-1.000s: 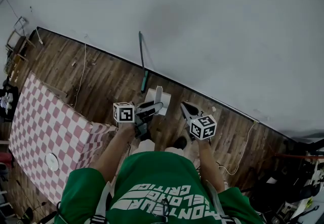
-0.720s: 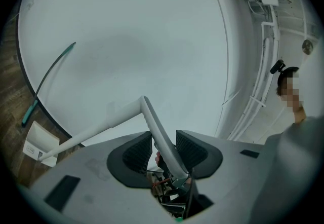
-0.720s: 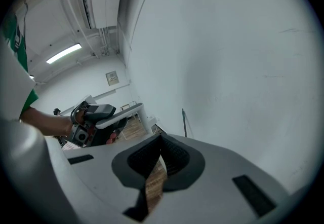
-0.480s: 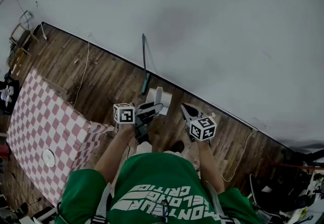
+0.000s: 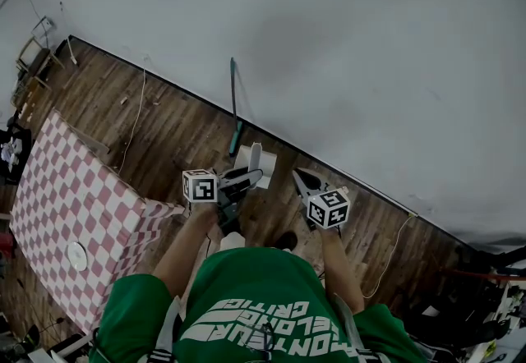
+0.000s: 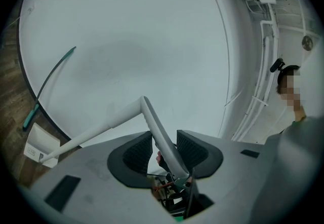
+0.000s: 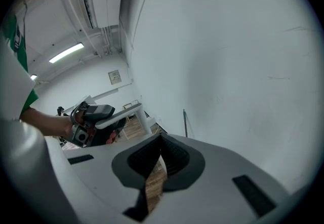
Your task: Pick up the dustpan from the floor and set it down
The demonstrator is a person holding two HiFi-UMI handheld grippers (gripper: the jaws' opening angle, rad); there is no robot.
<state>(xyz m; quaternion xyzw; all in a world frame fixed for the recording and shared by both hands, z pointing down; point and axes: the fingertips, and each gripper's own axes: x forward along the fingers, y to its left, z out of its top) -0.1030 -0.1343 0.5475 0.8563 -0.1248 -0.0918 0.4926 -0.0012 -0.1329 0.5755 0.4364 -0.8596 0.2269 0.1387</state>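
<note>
**Dustpan in the left gripper, low at the floor's wall edge**

Stands on the wooden floor [image 5: 164, 119] facing the white wall [image 5: 345, 41], in a green shirt [image 5: 263, 308]. Grips the dustpan [image 5: 245, 158] in the left gripper [image 6: 164, 137] by its long white handle [image 6: 121, 115]. Has just been easing those jaws a little wider, with the handle between them, slanted across the gap, touching one pad at its tip and the other deeper in. Holds the handle roughly level out to its bend, then angled down, with the dustpan's wide end low at the floor's edge just beside the wall. Cannot tell whether resting on the boards or just clear of them. Carries the right gripper [image 7: 162, 139] alongside, tilted down at the floor, jaws closed tip to tip on nothing. Has a green pole [image 5: 234, 103] leaning on the wall just beyond the dustpan. Has a desk [image 5: 66, 189] under a red-and-white checked cloth off to the left, with a small white disc [image 5: 76, 255] near one edge.
</note>
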